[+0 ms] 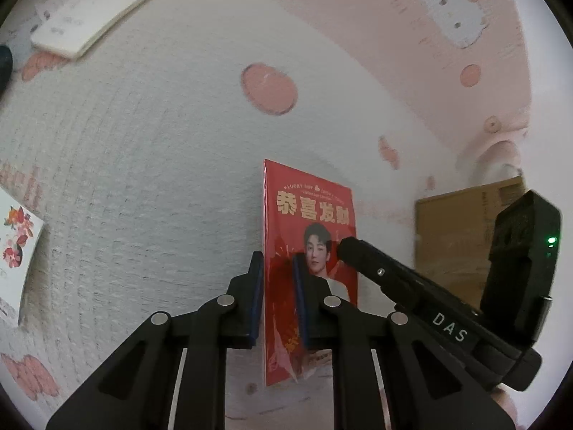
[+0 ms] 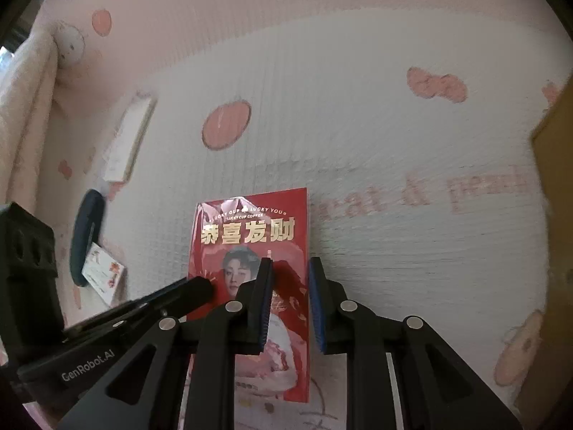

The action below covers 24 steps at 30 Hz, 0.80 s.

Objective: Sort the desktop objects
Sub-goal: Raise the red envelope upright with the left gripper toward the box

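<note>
We see a red packet [image 1: 308,251] with gold Chinese lettering and a man's portrait lying on the white and pink mat [image 1: 143,143], its long axis running straight away from both grippers, the lettered end farthest from us.

In the left wrist view, the left gripper [image 1: 278,301] straddles the packet's left edge: its left finger sits outside that edge and its right finger [image 1: 299,286] over the printed face. The blue pads look parted, and we cannot tell whether they press on anything.

The right gripper [image 2: 289,301] straddles the packet's right edge, left finger [image 2: 265,297] over the red face, right finger beside the edge on the mat; its blue pads stand visibly apart.

Each gripper crosses the other's view at a slant, its tip by the portrait.

Ahead and to the left of the left gripper lies a white pad [image 1: 96,10]; a floral card [image 1: 16,247] sits far left, a brown cardboard box [image 1: 454,236] to the right. Left of the right gripper rests a dark blue oval object [image 2: 86,236].
</note>
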Motion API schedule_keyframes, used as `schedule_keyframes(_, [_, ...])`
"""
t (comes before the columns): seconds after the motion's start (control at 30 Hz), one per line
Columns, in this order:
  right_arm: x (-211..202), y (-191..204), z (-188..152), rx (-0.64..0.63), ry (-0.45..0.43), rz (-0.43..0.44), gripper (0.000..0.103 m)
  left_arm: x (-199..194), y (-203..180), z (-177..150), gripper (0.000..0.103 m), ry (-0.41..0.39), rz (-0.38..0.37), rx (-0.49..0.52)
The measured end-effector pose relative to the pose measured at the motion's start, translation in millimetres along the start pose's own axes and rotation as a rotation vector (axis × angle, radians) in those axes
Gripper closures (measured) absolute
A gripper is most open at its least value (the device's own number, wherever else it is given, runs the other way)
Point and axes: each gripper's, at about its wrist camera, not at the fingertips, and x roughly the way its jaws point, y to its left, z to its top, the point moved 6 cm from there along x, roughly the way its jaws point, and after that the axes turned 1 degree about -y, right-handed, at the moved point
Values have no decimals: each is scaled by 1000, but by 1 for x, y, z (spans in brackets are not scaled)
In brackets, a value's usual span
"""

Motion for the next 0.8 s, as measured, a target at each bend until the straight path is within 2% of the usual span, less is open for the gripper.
schedule_keyframes(0.37, [-73, 7, 20, 8, -176, 49, 86, -55, -58, 10, 89, -130, -78, 103])
schedule_keyframes(0.8, [-163, 23, 23, -68, -360, 3, 86, -107, -117, 6, 90, -216, -211, 152])
